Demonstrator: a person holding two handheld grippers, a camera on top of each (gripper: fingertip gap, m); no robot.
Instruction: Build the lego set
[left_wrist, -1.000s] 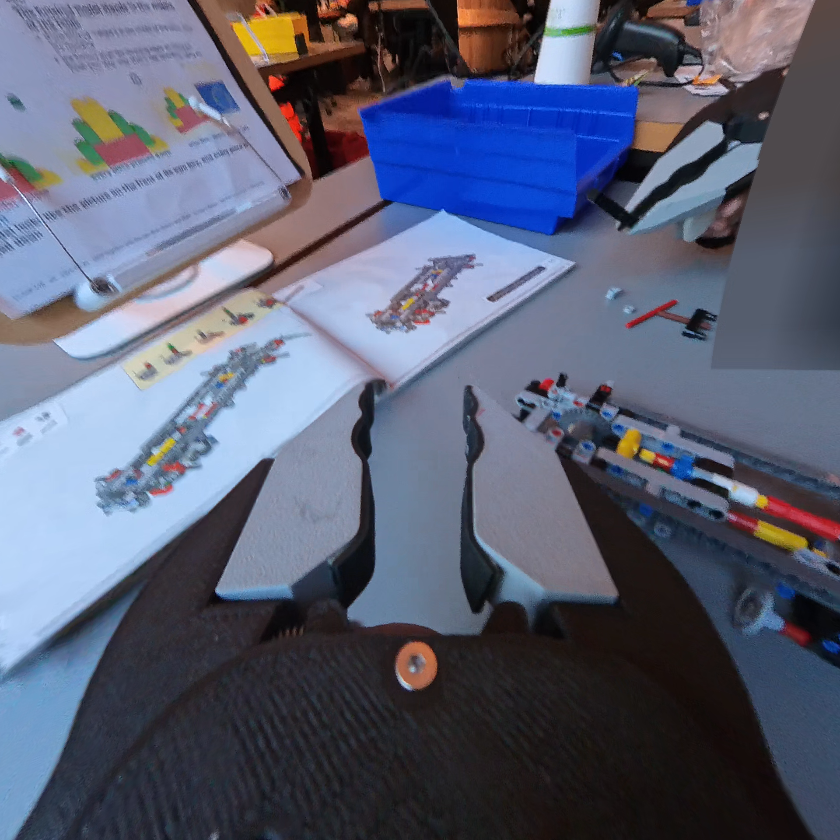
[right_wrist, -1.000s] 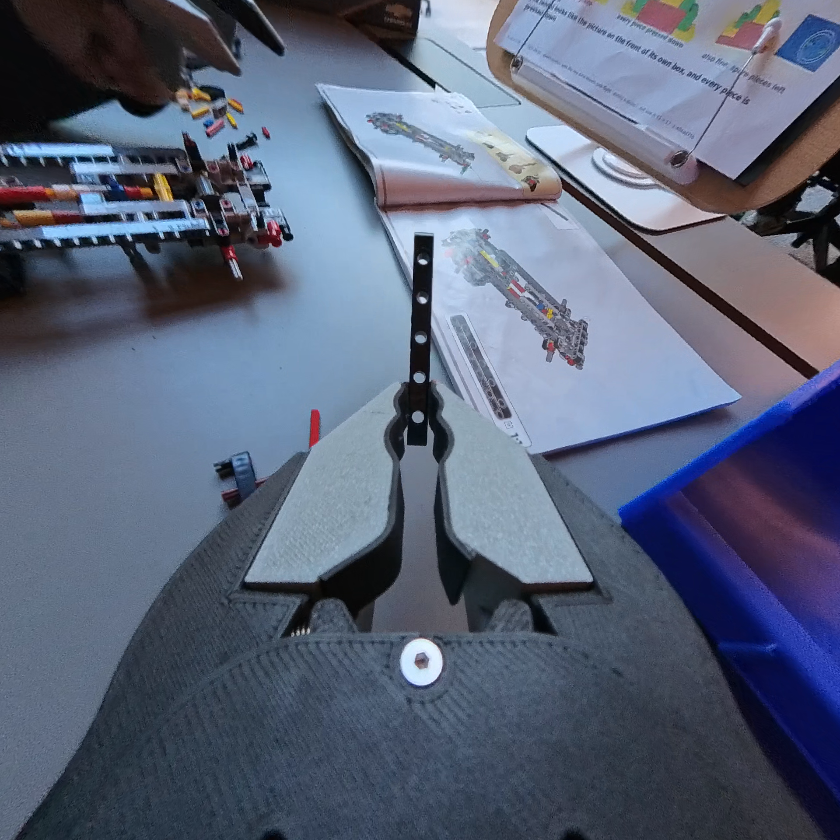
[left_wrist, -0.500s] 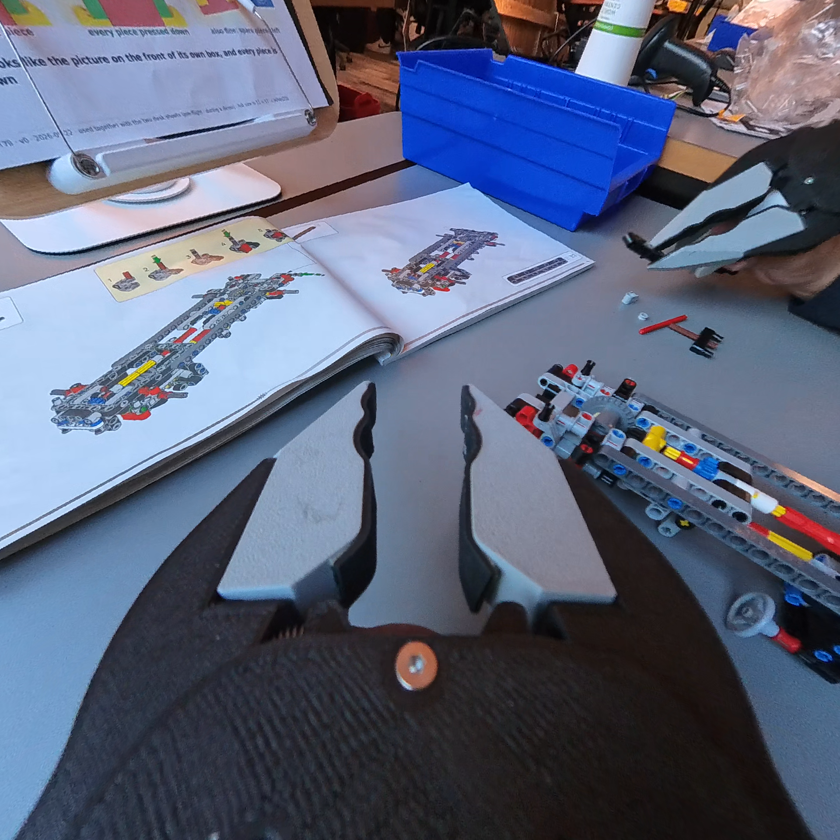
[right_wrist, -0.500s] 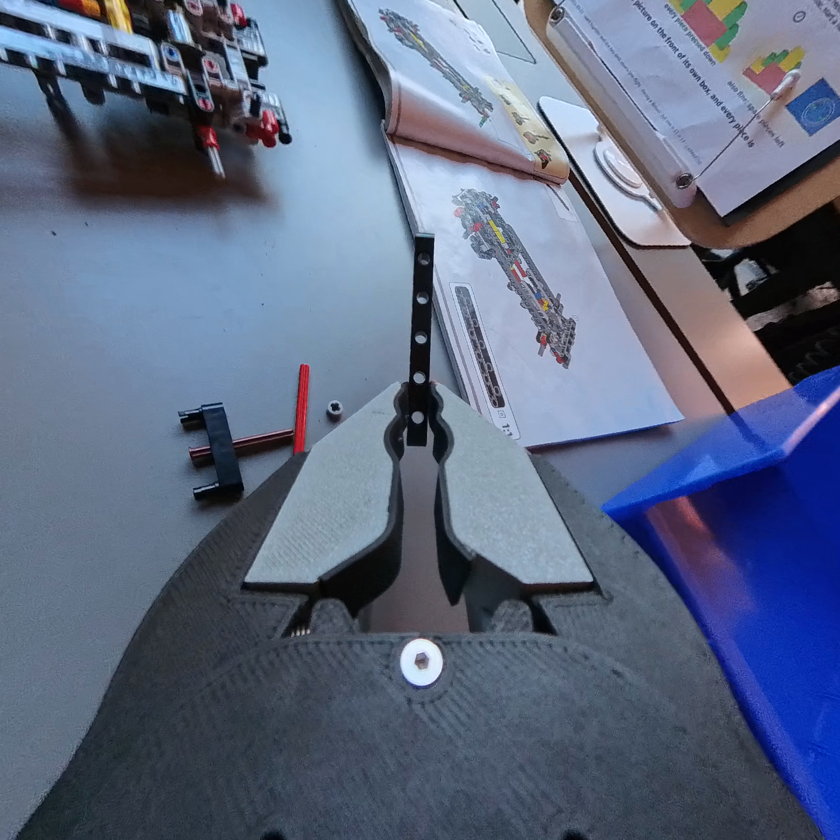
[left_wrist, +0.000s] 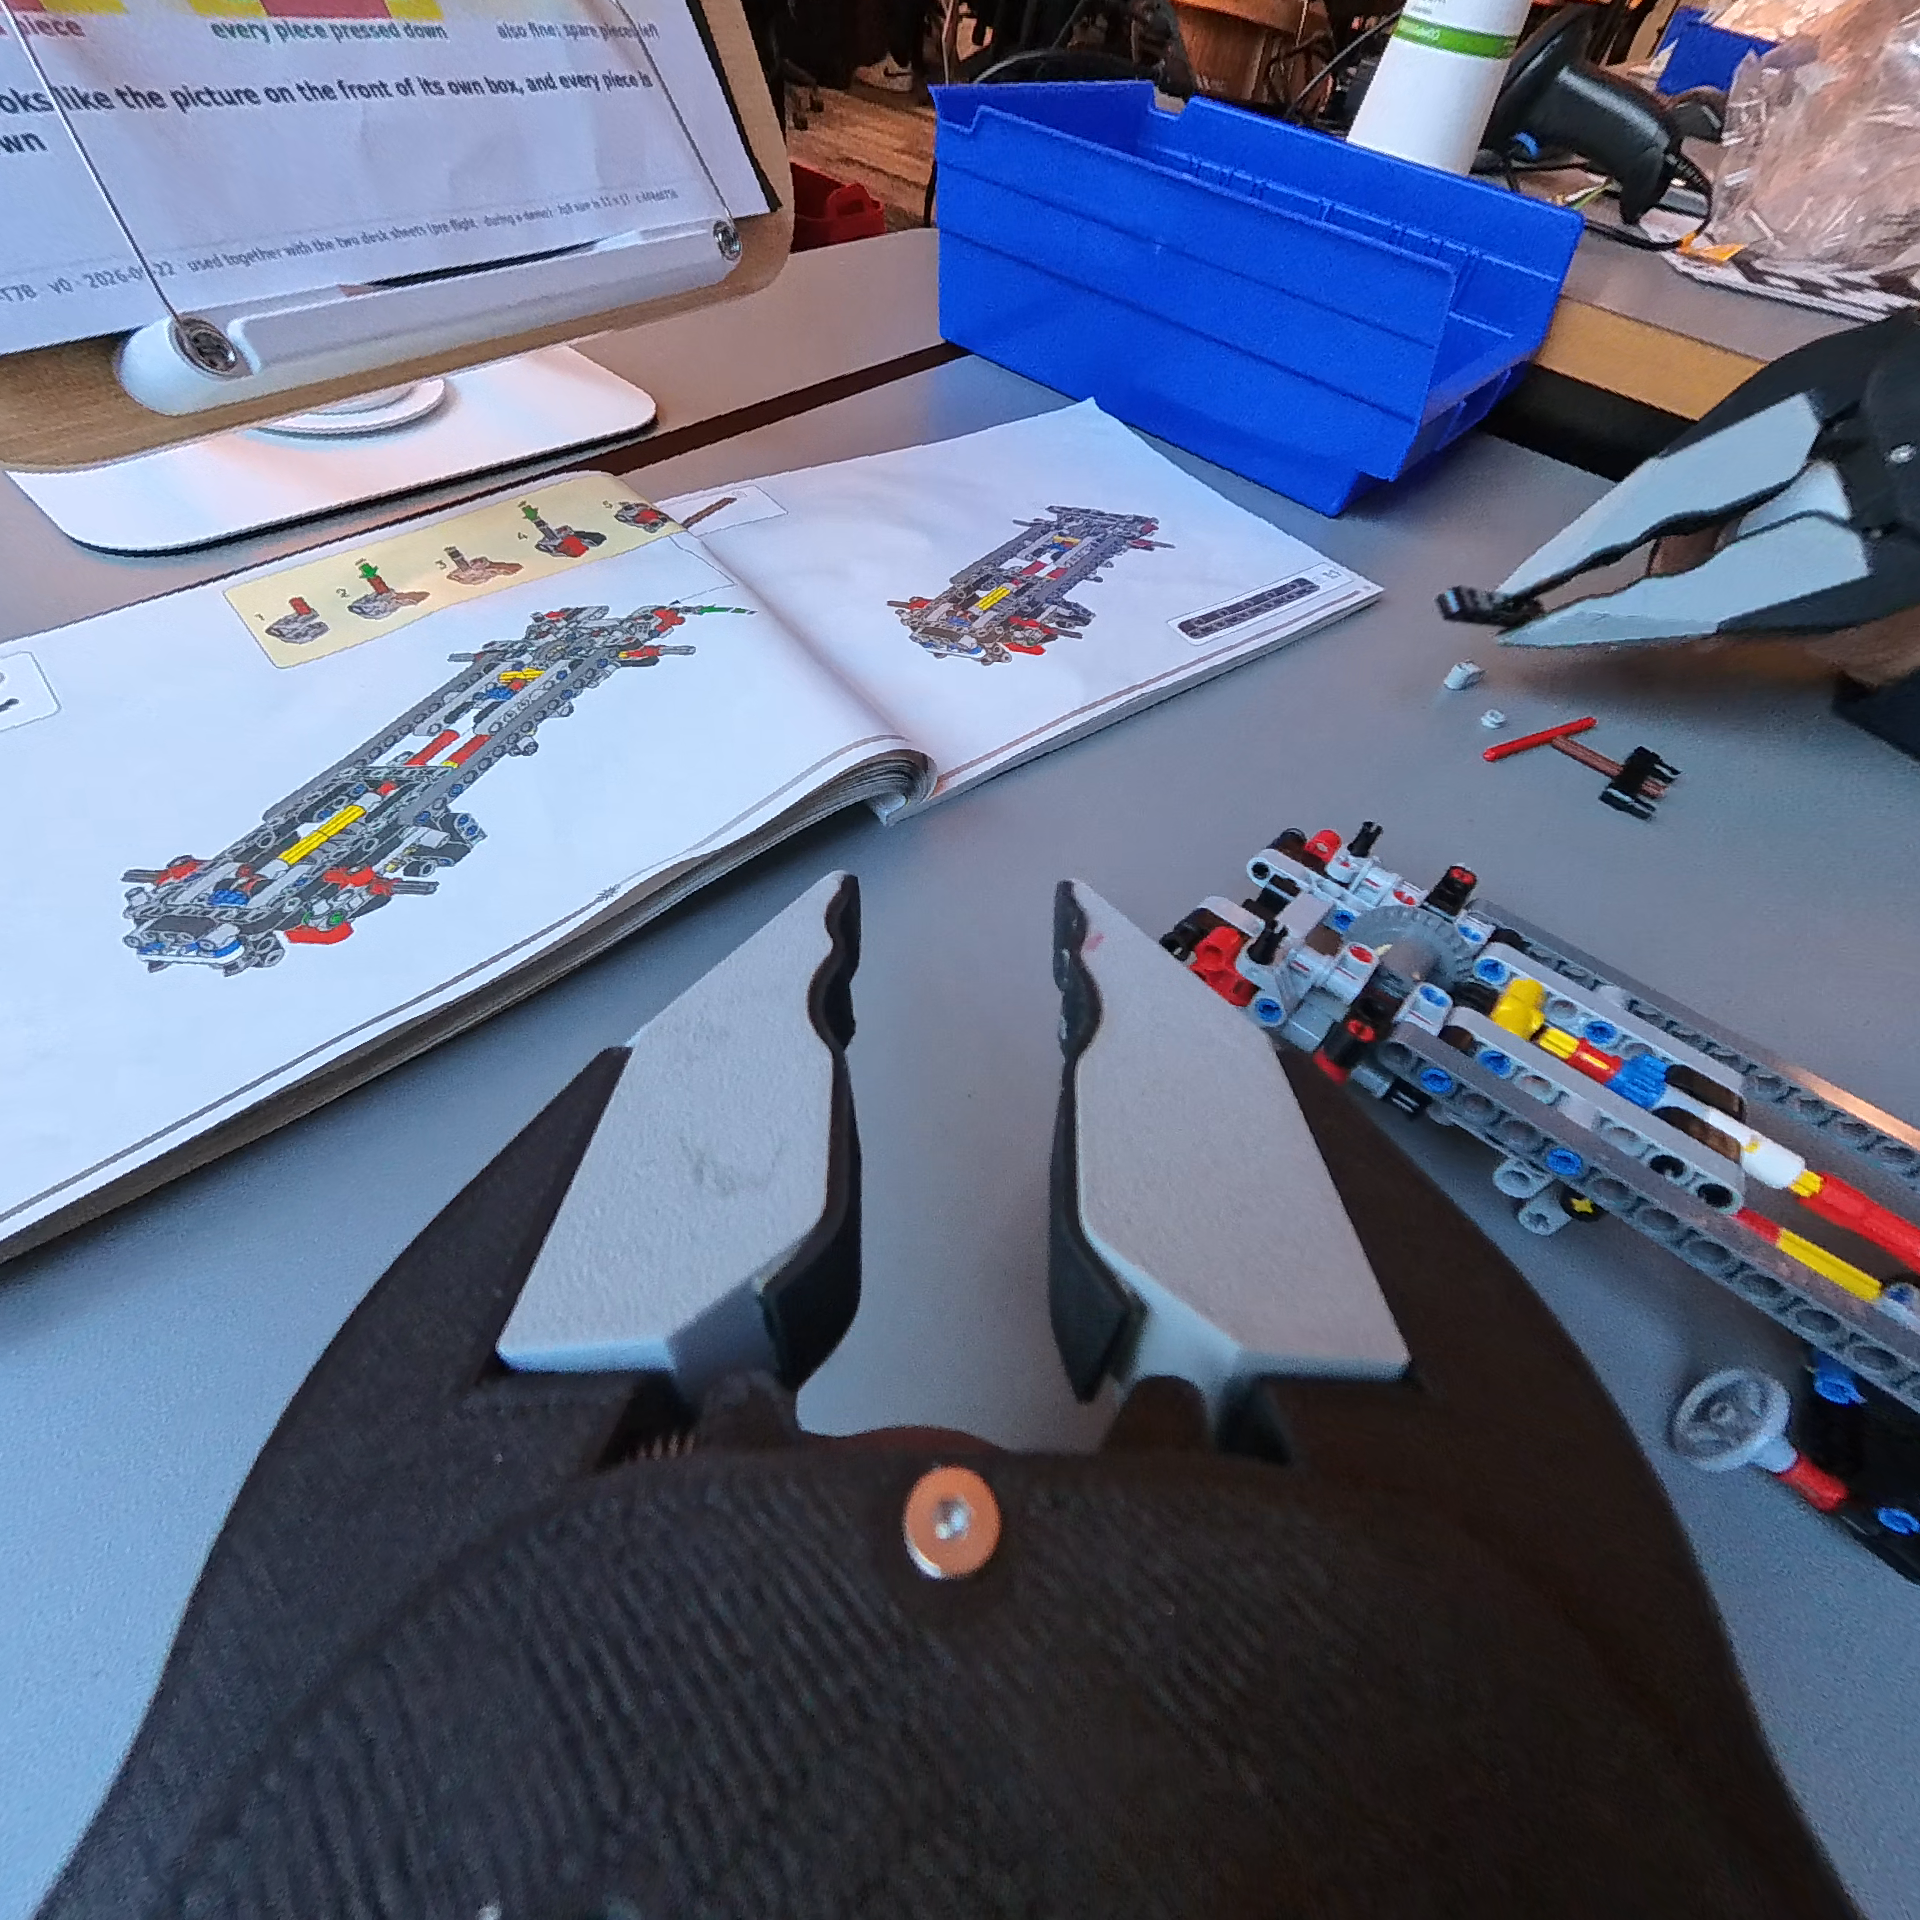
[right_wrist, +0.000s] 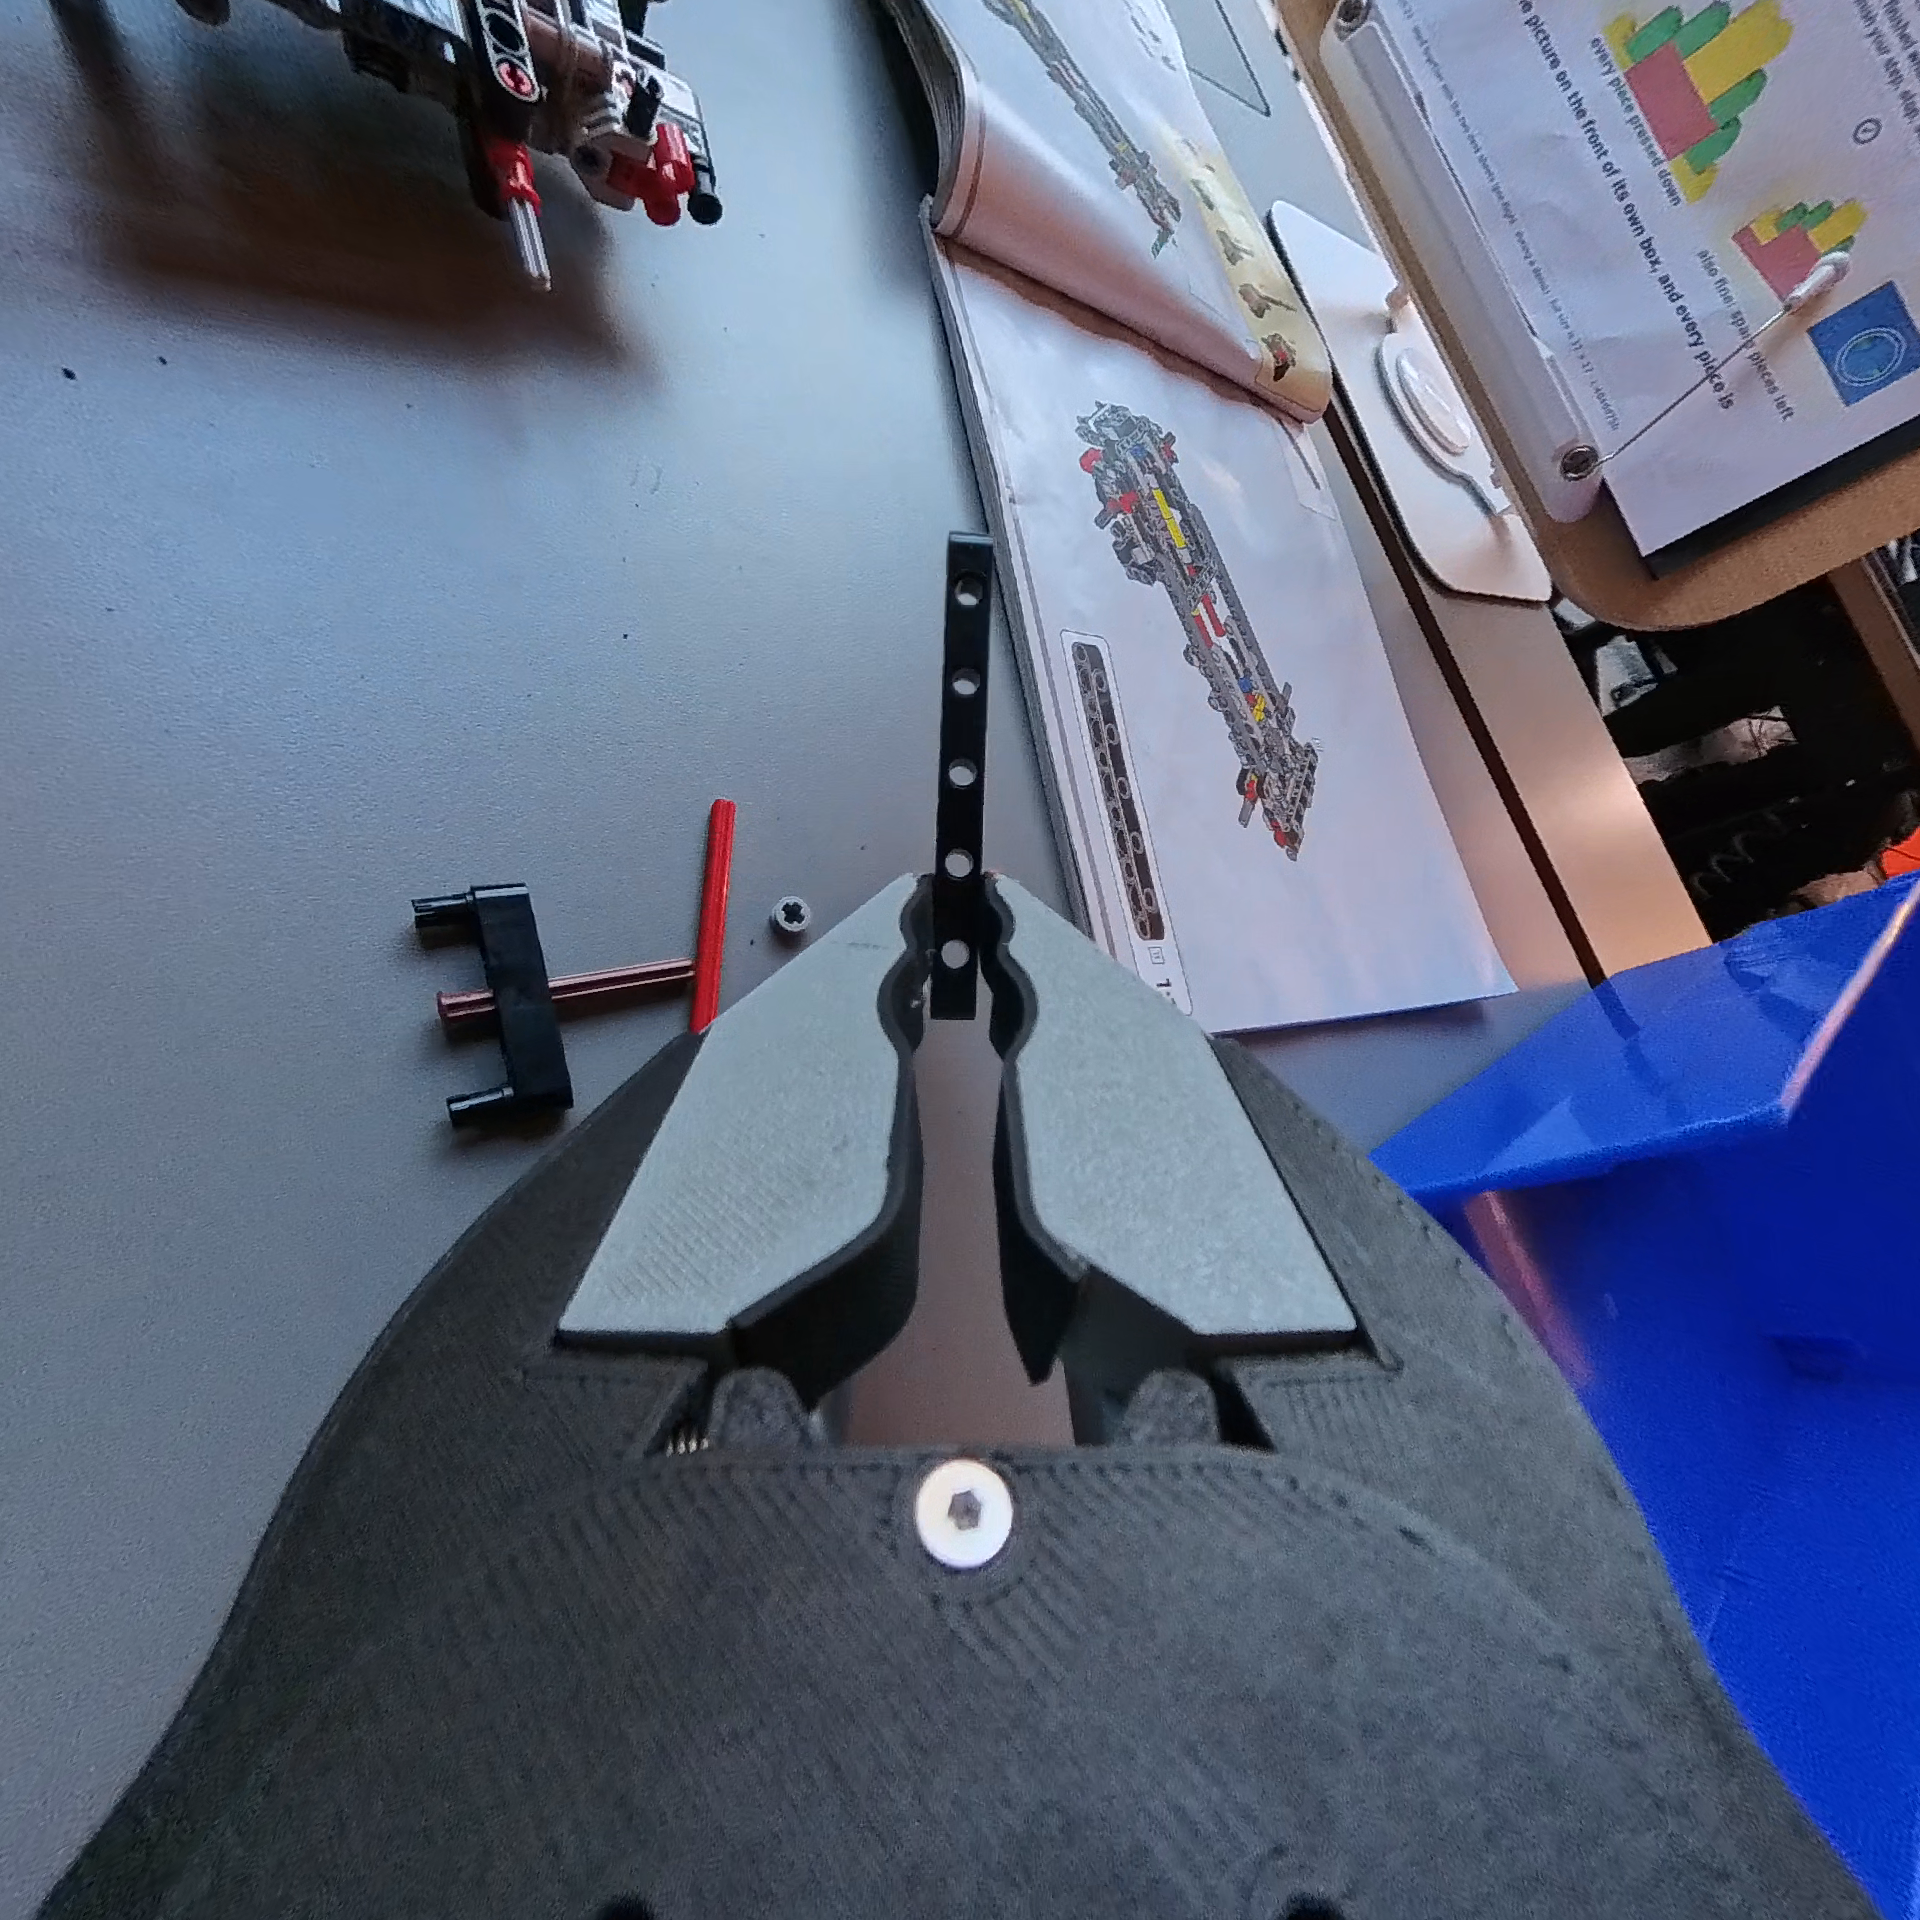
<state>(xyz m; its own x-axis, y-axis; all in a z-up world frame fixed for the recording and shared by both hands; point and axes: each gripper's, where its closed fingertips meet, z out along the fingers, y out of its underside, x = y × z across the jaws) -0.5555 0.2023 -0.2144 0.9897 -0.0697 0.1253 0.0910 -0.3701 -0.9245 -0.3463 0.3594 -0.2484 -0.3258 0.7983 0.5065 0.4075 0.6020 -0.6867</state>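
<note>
My right gripper (right_wrist: 958, 914) clamped a black holed plastic beam (right_wrist: 962, 727) pointing lengthwise ahead along the instruction booklet's (right_wrist: 1247, 727) edge, while my left gripper (left_wrist: 956, 914) stood apart, empty, beside the grey brick-built chassis's (left_wrist: 1558, 1060) end.

An open instruction booklet (left_wrist: 582, 727) lies on the grey tabletop (left_wrist: 1195, 748), left of a long brick-built model (left_wrist: 1558, 1070). Behind it stands a blue bin (left_wrist: 1226, 281), with a document stand (left_wrist: 343, 312) at far left. Beside the model lie a red axle (left_wrist: 1538, 739) and small loose pieces.

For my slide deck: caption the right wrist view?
Right tongs pinch a black holed beam beside the open instruction booklet.
</note>
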